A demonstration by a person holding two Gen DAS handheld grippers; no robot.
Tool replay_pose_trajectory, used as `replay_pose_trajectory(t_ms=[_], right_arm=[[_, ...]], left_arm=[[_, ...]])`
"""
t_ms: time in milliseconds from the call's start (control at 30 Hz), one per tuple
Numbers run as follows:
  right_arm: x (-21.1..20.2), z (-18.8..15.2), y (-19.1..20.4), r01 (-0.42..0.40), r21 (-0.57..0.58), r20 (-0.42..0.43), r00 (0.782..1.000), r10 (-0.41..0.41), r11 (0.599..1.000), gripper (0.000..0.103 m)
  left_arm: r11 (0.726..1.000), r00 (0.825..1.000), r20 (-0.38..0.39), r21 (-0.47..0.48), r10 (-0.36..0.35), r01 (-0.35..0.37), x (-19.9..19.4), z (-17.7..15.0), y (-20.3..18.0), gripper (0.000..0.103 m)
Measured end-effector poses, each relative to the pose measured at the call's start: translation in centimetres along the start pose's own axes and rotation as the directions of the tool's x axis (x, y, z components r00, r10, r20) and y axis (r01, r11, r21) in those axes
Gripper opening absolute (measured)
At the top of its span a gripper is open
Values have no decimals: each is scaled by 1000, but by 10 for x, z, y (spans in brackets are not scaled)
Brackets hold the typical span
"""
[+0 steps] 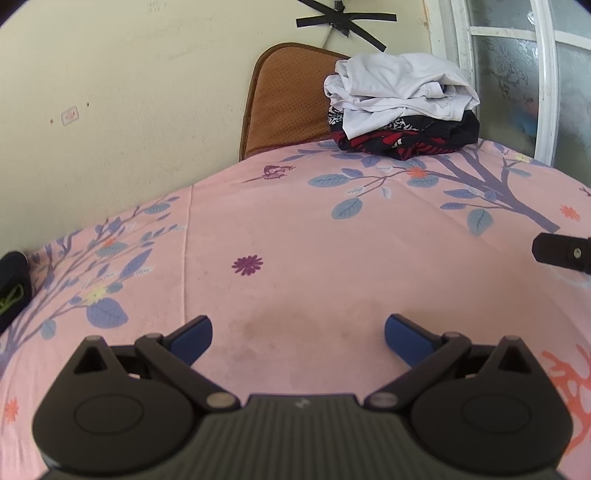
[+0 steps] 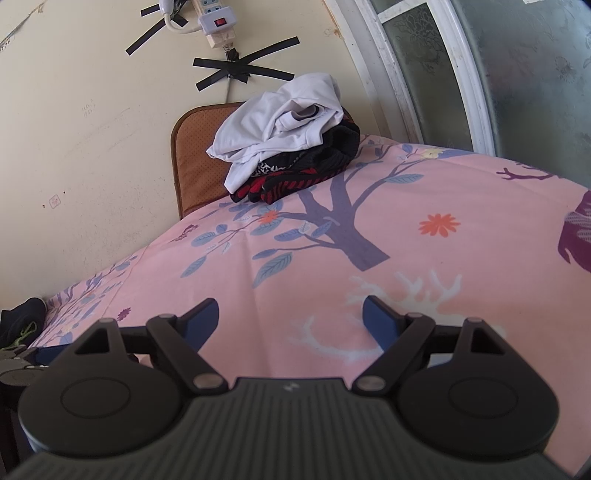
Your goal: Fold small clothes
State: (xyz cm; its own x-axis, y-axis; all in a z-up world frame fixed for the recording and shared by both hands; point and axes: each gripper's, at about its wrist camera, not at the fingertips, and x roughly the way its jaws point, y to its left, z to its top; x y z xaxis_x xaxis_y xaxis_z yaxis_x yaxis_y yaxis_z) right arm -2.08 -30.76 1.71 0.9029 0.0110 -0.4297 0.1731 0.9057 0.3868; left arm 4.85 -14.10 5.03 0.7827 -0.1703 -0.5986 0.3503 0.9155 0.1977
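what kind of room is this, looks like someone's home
Most likely a bedroom in a home: a pink tree-print bedsheet covers the surface, a heap of white and dark clothes sits by the cream wall, and a white power strip is taped above.

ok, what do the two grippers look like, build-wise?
Same build: left gripper and right gripper each have a ribbed dark grey body with a small pale logo, black linkage arms on silver pivot pins, round black side housings, and blue-padded jaws. No cables or sleeves visible.

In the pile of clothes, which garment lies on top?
The white garment lies on top, crumpled; beneath it sit a black piece and a red-and-black striped one.
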Motion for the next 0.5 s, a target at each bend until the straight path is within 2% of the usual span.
replay_pose_trajectory(t_ms=[100, 333, 500], right_arm=[[0, 0, 0, 1, -2, 0, 1000, -1, 1000, 87], [0, 0, 0, 0, 1, 0, 1000, 0, 1000, 87], [0, 0, 0, 0, 0, 0, 1000, 0, 1000, 87]], left_arm=[[1000, 1000, 15, -1, 18, -18, -2, -2, -3, 103], [999, 999, -33, -40, 3, -4, -1, 3, 3, 103], [999, 999, -18, -19, 46, -47, -12, 3, 1, 103]])
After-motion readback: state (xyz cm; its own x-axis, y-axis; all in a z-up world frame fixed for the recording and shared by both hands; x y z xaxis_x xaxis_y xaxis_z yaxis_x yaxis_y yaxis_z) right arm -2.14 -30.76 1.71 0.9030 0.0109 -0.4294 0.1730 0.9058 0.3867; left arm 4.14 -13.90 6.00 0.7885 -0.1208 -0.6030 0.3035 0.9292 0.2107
